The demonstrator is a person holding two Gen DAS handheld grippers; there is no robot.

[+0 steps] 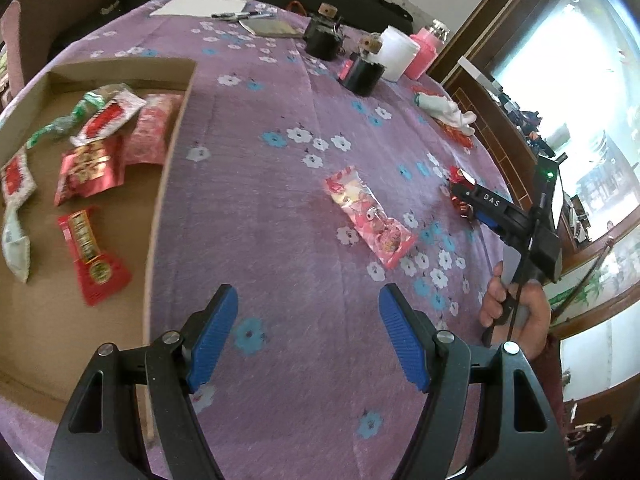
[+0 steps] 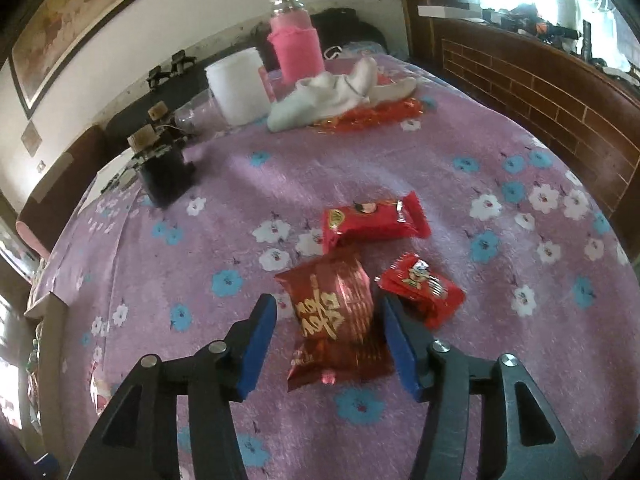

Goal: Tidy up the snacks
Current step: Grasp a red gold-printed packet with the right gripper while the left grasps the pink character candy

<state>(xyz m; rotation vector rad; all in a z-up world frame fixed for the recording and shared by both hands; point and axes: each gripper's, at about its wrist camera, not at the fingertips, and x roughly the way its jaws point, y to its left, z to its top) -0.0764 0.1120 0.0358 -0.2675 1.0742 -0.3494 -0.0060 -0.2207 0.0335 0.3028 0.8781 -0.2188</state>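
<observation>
the right gripper (image 2: pixel 328 336) is spread wide around a dark red foil snack packet (image 2: pixel 340 324) lying on the purple floral cloth (image 2: pixel 248 184), its blue pads not visibly touching it, with two bright red packets (image 2: pixel 374 220) (image 2: pixel 422 288) just beyond. the left gripper (image 1: pixel 308 332) hangs wide apart over bare cloth, holding nothing. a pink candy packet (image 1: pixel 370 216) lies ahead of it, and the cardboard tray (image 1: pixel 168 184) at its left holds several red and pink snack packets (image 1: pixel 92 252).
</observation>
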